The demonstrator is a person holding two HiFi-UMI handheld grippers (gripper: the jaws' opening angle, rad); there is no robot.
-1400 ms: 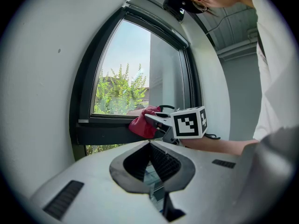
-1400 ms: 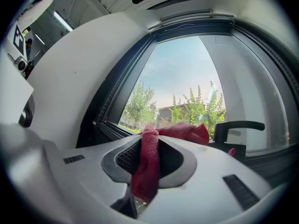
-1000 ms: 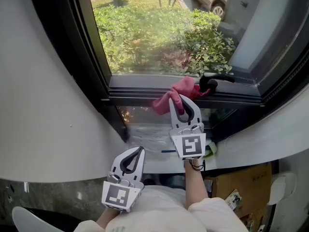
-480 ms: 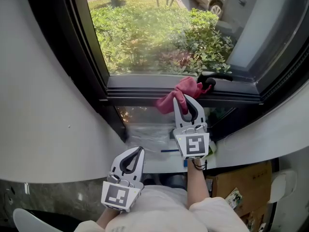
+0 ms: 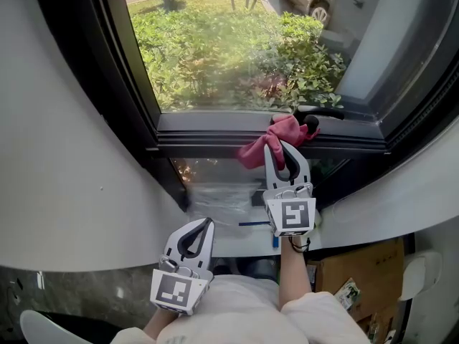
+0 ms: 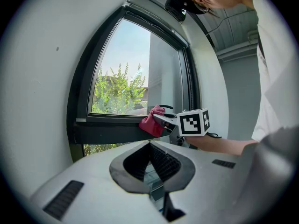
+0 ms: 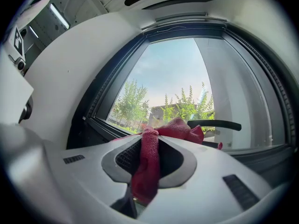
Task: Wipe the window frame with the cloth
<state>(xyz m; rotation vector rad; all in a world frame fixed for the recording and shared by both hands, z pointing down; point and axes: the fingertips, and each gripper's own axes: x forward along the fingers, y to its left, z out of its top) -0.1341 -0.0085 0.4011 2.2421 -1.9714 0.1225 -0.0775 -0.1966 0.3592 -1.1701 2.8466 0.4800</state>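
Logged a rightward slide of the right claw (image 5: 281, 151) along the lower rail of the window frame (image 5: 208, 131) over the last second; now just beside the black handle (image 5: 319, 111). Clamped on the pink cloth (image 5: 267, 143): one fold pinched between the jaws, filling the gap in the right gripper view. Rest of it bunched ahead of the tips, lying on the rail toward its right end. Left claw (image 5: 204, 226) held low, well apart from the frame, jaws together on nothing, same spot as before. Beyond the glass: green shrubs (image 5: 237, 49). Below the sill at right: cardboard box (image 5: 355, 271).
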